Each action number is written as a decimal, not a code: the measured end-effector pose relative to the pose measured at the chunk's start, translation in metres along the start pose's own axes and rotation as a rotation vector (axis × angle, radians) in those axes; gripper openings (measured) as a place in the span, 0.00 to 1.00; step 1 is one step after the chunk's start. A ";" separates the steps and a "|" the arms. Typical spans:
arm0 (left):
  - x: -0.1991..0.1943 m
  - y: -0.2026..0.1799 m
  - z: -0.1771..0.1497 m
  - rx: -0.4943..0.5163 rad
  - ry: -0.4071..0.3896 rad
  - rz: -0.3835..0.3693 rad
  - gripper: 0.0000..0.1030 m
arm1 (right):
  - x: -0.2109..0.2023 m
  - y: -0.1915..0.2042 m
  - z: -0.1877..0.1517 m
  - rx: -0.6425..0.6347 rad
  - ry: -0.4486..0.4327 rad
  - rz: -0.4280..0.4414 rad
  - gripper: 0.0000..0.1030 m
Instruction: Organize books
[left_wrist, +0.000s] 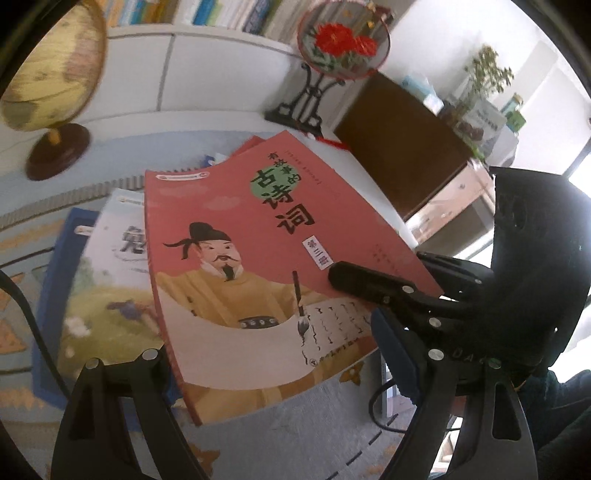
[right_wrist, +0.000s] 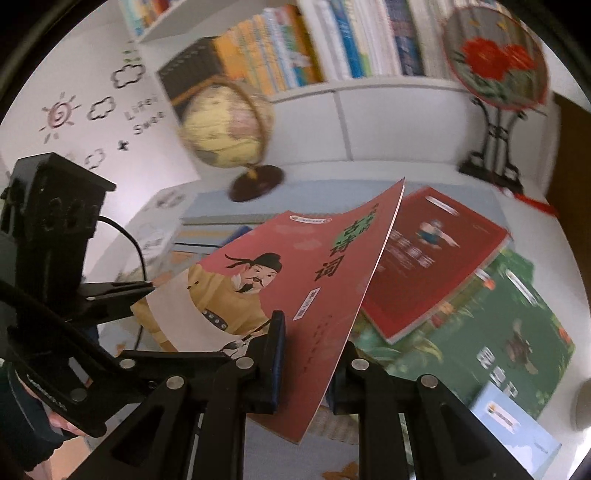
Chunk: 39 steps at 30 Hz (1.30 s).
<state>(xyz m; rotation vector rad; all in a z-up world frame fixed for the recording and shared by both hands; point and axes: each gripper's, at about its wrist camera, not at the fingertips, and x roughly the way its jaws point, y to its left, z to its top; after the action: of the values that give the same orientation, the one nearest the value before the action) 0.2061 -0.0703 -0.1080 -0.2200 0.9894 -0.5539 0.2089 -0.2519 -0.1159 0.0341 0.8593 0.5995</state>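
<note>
A pink book (left_wrist: 236, 266) with a robed poet on its cover hangs tilted above the table. My right gripper (right_wrist: 310, 354) is shut on the pink book (right_wrist: 295, 280) at its lower edge, one finger on the cover and one underneath. In the left wrist view the right gripper (left_wrist: 343, 275) comes in from the right, its upper finger lying on the cover. My left gripper (left_wrist: 273, 354) stands open, and the book's lower end sits loosely between its fingers without being pressed. From the right wrist view the left gripper (right_wrist: 144, 295) is at the book's lower left corner.
More books lie on the table: a white one (left_wrist: 118, 258) over a blue one (left_wrist: 62, 295), a red one (right_wrist: 432, 258), a green one (right_wrist: 498, 332), a light blue one (right_wrist: 517, 424). A globe (right_wrist: 225, 125), a flower fan on a stand (right_wrist: 495, 59) and a full bookshelf (right_wrist: 332, 37) stand behind.
</note>
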 end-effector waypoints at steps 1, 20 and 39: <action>-0.009 0.002 -0.001 -0.004 -0.017 0.008 0.81 | 0.000 0.007 0.003 -0.013 -0.006 0.008 0.16; -0.194 0.146 -0.028 -0.056 -0.185 0.142 0.81 | 0.059 0.221 0.065 -0.163 -0.070 0.140 0.17; -0.214 0.333 -0.053 -0.238 -0.162 0.133 0.81 | 0.224 0.337 0.096 -0.100 0.085 0.209 0.17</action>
<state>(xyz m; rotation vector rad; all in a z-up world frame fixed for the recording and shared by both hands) 0.1840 0.3286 -0.1203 -0.4016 0.9035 -0.2914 0.2272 0.1630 -0.1208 0.0077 0.9136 0.8443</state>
